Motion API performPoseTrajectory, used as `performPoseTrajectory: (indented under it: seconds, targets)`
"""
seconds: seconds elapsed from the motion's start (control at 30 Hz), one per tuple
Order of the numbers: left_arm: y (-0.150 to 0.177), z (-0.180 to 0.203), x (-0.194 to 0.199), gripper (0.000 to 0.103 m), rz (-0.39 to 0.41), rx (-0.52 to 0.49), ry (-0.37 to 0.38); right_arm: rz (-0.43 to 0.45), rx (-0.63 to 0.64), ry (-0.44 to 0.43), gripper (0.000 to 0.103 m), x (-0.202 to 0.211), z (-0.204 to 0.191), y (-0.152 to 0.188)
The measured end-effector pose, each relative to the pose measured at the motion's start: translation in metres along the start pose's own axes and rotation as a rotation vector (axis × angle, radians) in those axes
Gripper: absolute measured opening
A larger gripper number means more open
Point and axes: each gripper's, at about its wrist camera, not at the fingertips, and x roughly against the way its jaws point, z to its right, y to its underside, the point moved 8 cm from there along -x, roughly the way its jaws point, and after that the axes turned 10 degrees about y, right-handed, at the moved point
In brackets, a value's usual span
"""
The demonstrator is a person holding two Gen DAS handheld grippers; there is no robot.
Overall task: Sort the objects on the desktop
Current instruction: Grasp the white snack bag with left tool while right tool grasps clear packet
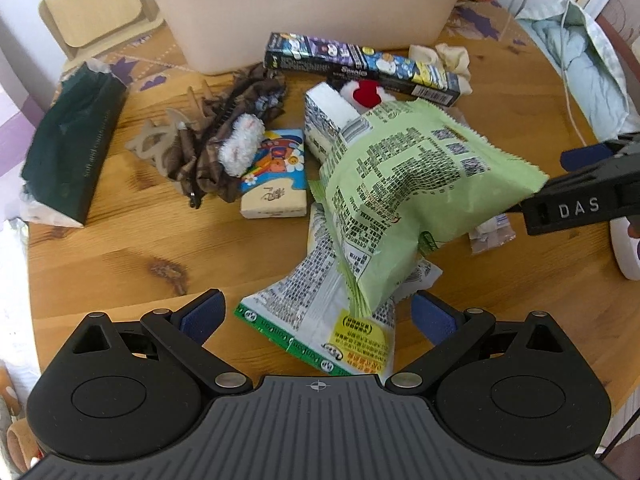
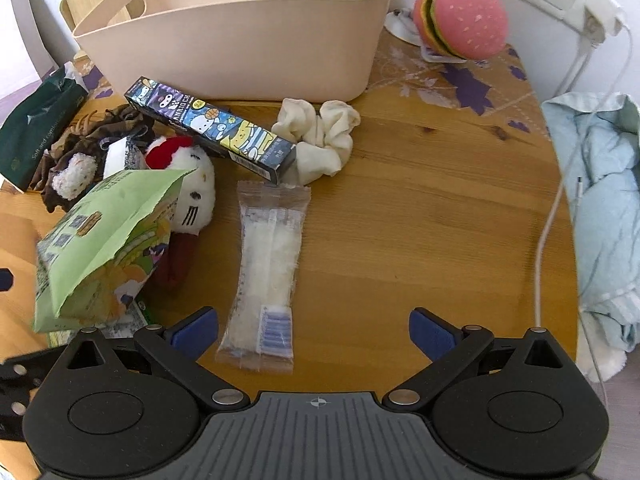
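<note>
Clutter fills your left wrist view: the left gripper (image 1: pixel 318 316) hangs with its blue pads spread wide, holding nothing, just above a green-edged white snack bag (image 1: pixel 320 320) lying flat on the wooden table (image 1: pixel 120 248). A light green snack bag (image 1: pixel 408 192) is propped across it, its right corner at the tips of your right gripper (image 1: pixel 532 204), which reaches in from the side; whether it is touching or pinching that corner, you cannot tell from here. Behind lie a small cartoon tissue pack (image 1: pixel 276 176), a brown scrunchie (image 1: pixel 224 136), a dark green tissue pack (image 1: pixel 72 148) and a long cartoon box (image 1: pixel 360 68) just in front of the beige basket (image 1: pixel 304 12).

Your right wrist view shows the right gripper's pads set wide apart with nothing between them, over a clear sachet (image 2: pixel 268 280). The light green bag leans at the left against a white plush toy (image 2: pixel 192 192). The cartoon box rests partly on a cream scrunchie (image 2: pixel 324 140), both near the basket. A burger-shaped toy (image 2: pixel 460 20) sits well behind.

Sorting looks barely begun: every item you can see remains on the tabletop, and what little of the basket's interior shows holds nothing. Nearly all of it is left to move.
</note>
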Motion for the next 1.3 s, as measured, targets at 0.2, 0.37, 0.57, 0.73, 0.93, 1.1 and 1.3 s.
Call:
performPoseTrajectory:
  seconds: [0.2, 0.37, 0.57, 0.73, 0.93, 1.1, 1.3]
  targets:
    - [-0.002, 0.001, -0.021, 0.101, -0.008, -0.016, 0.031, -0.009, 0.019, 0.015, 0.096, -0.018, -0.007, -0.007]
    - [0.000, 0.000, -0.032, 0.101, -0.017, -0.040, 0.025, -0.036, -0.008, -0.029, 0.086, -0.028, -0.014, -0.007]
    - [0.005, 0.001, -0.044, 0.101, -0.019, -0.072, -0.002, -0.023, -0.009, -0.052, 0.078, -0.029, -0.020, -0.005]
    - [0.012, 0.000, -0.054, 0.100, -0.042, -0.060, 0.001, 0.006, -0.020, -0.036, 0.068, -0.026, -0.019, -0.006]
    - [0.010, 0.003, -0.053, 0.099, 0.003, -0.082, -0.030, 0.037, 0.009, -0.019, 0.058, -0.026, -0.015, -0.007]
    - [0.008, 0.009, -0.053, 0.089, 0.047, -0.124, -0.031, 0.066, -0.016, -0.004, 0.047, -0.025, -0.014, -0.010]
    - [0.015, 0.011, -0.050, 0.085, 0.047, -0.105, -0.016, 0.084, -0.077, -0.014, 0.028, -0.021, -0.011, -0.008]
